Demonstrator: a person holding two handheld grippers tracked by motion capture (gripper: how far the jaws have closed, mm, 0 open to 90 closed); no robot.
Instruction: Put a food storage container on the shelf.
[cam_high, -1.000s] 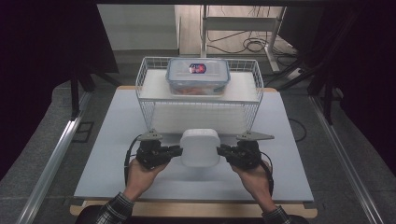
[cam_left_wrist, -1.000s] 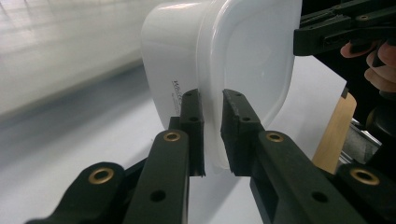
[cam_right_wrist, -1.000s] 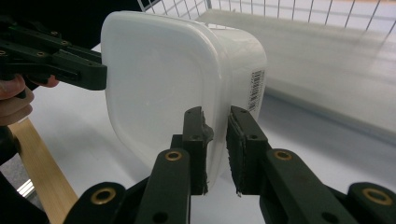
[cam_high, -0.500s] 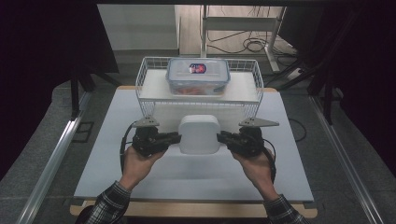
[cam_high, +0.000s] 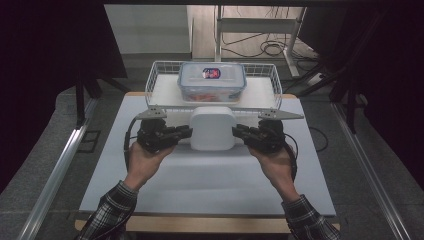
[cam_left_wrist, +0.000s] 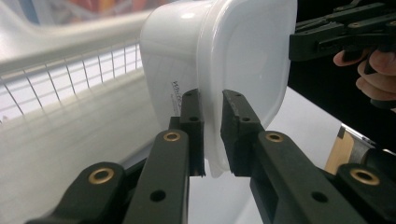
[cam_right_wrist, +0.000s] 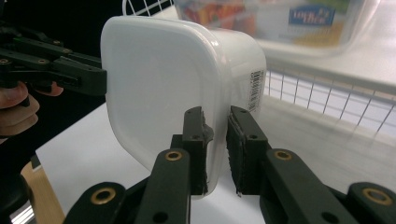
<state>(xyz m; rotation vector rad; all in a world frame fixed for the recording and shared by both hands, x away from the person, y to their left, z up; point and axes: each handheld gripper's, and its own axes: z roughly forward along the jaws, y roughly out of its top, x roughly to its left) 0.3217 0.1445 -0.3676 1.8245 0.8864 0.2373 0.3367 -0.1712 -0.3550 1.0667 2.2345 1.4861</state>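
A white plastic container (cam_high: 213, 128) hangs in the air above the table, held from both sides. My left gripper (cam_high: 186, 132) is shut on its left rim, and my right gripper (cam_high: 237, 131) is shut on its right rim. In the left gripper view the container (cam_left_wrist: 224, 65) has its thin rim pinched between the black pads (cam_left_wrist: 192, 122). The right gripper view has the same container (cam_right_wrist: 159, 84) clamped at its edge by the pads (cam_right_wrist: 243, 140), with the other gripper on its far side. The container sits just in front of the wire basket (cam_high: 165, 82).
The white wire basket stands at the back of the white table (cam_high: 165, 185) and holds a clear lidded food box (cam_high: 212, 80) with a blue-rimmed lid. Dark curtains flank both sides. A metal rail (cam_high: 60, 170) runs along the left.
Both grippers have risen together with the white container between them, and it has moved toward the basket. The grips have not changed.
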